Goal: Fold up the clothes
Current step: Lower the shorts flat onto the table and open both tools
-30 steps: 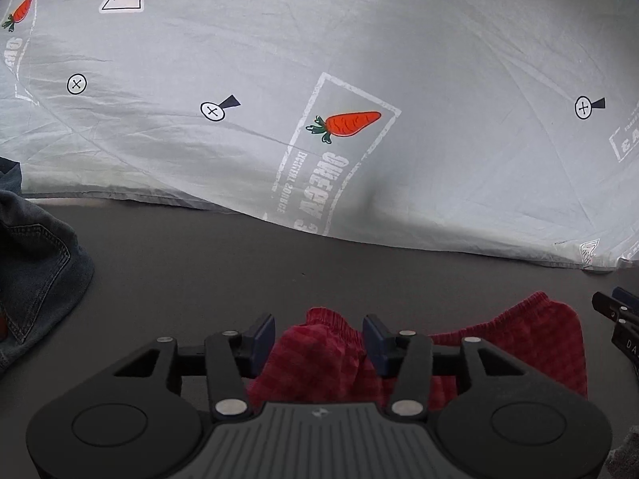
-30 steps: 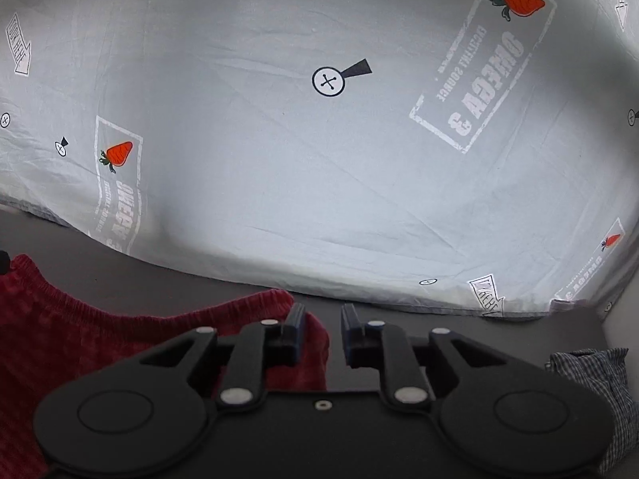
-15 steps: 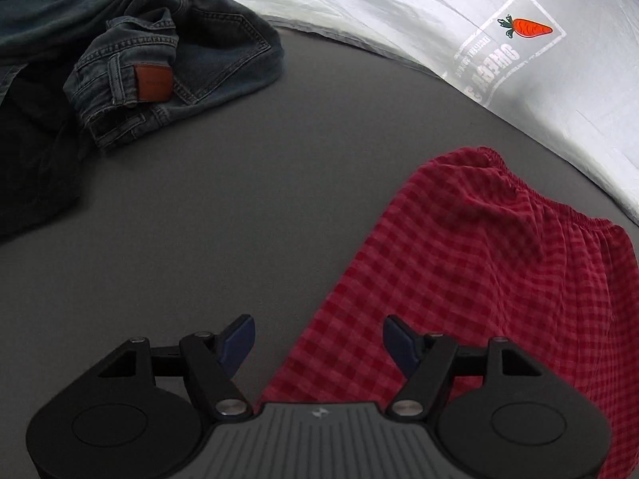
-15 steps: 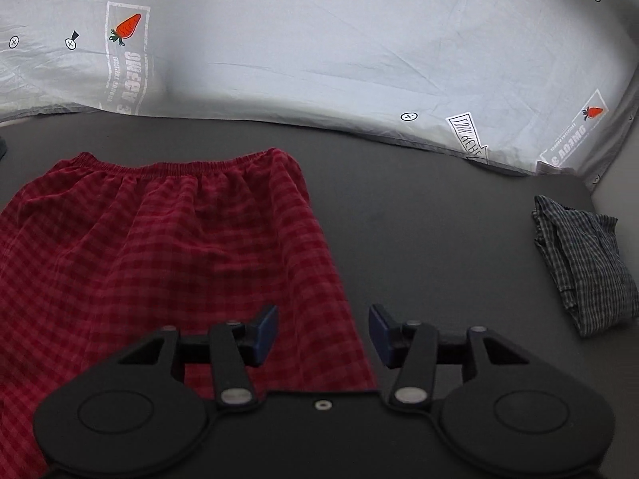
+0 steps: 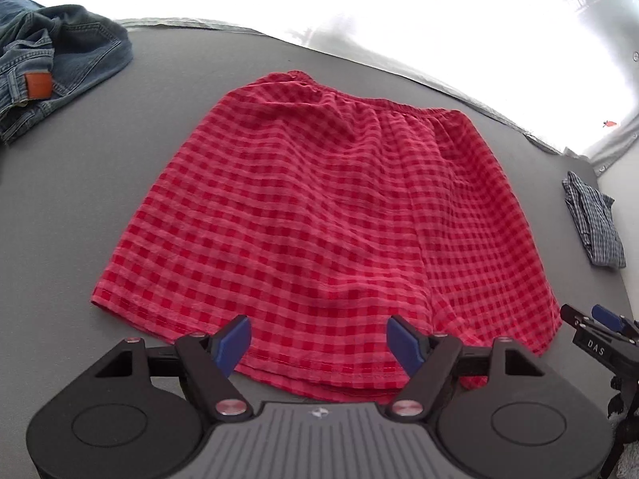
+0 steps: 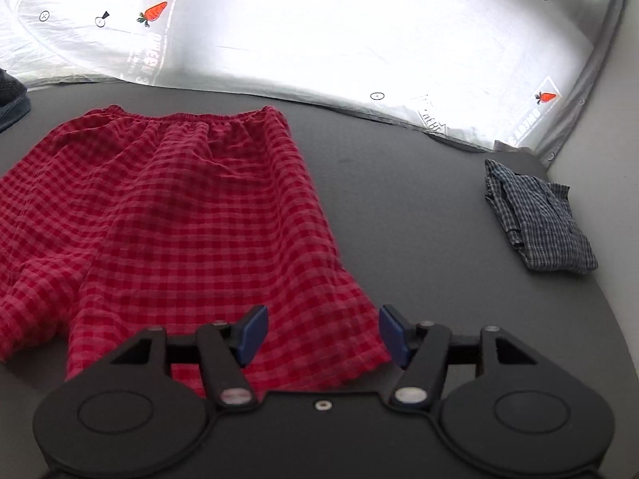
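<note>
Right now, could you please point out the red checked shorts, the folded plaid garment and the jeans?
red checked shorts (image 5: 319, 207), left wrist view, middle of the fabric.
folded plaid garment (image 6: 539, 223), right wrist view, its top surface.
jeans (image 5: 60, 68), left wrist view, denim beside the leather patch.

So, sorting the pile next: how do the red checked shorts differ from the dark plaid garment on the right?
The red checked shorts lie spread flat; the dark plaid garment is folded into a compact bundle. The shorts are bright red gingham mid-surface; the plaid is dark blue-grey by the edge. Both rest on the grey surface, ungripped.
</note>
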A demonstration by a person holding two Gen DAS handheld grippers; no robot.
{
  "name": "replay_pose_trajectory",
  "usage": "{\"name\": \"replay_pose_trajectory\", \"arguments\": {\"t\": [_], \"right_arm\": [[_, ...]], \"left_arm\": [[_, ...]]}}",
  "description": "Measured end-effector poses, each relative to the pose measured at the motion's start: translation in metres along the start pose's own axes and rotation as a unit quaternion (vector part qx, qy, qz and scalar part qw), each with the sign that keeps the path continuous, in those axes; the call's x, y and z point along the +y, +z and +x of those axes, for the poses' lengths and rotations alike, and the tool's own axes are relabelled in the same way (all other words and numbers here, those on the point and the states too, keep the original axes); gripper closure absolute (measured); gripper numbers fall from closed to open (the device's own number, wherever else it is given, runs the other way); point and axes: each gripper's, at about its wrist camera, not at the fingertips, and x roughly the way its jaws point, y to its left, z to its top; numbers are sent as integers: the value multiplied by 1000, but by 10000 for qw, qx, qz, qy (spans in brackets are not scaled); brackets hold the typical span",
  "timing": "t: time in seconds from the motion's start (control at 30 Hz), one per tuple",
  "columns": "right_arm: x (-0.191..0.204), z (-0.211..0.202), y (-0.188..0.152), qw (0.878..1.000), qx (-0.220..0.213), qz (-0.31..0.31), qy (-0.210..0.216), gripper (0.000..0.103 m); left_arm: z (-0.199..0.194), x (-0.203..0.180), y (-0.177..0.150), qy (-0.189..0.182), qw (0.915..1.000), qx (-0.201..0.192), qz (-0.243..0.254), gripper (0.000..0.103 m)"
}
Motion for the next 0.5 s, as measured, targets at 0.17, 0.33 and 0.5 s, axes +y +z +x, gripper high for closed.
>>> {"name": "replay_pose_trajectory", "arguments": {"t": [0.17,0.33,0.5], "right_arm": [[-34,21,-10,9982,175,574,62,41],[-56,39,-19,9950,260,918,286,45],[-76,58,-26,9905,343,1221,541,46]], "left_arm": [[6,-31,-6,-162,9995,-64,261,16],[18,-53,-4,-127,9991,31,400,13],[32,-73,12,24,9979,-37,641,9]]}}
